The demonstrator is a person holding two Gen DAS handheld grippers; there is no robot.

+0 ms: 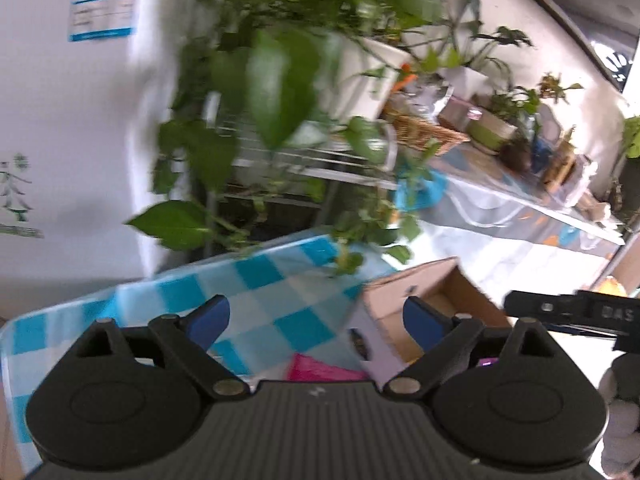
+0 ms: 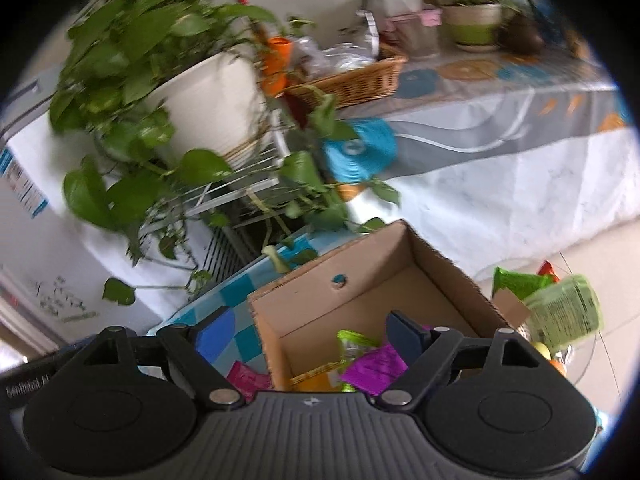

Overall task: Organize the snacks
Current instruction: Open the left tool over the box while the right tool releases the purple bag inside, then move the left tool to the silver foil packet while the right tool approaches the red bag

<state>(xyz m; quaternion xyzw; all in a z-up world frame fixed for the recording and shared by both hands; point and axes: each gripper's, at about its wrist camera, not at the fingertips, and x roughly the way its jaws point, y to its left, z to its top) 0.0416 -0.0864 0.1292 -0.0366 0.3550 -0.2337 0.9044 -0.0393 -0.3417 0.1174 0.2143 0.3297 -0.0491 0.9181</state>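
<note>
Nearest the right wrist camera, the right gripper [image 2: 310,330] hangs with its blue pads wide apart and nothing between them, poised over the near end of the cardboard box [image 2: 320,276]. Inside the box, at that near end, lie a purple packet [image 2: 370,368], a green packet [image 2: 352,342] and a yellow one [image 2: 316,376]. Just outside the box's left wall, a pink packet [image 2: 246,378] rests on the blue checked cloth [image 2: 224,300]. Beyond the box's right wall, more green bags [image 2: 560,312] sit piled together.

The left gripper [image 1: 316,322] is also spread and empty, held over the checked cloth [image 1: 280,280] to the left of the box [image 1: 412,292], with the pink packet [image 1: 320,368] showing just below it.

The step in hand looks like the pause between a drop and the next pick-up: both grippers are free. The next move probably calls for lowering one gripper onto a loose snack, likely the pink packet beside the box, closing on an edge and carrying it over the wall.
</note>
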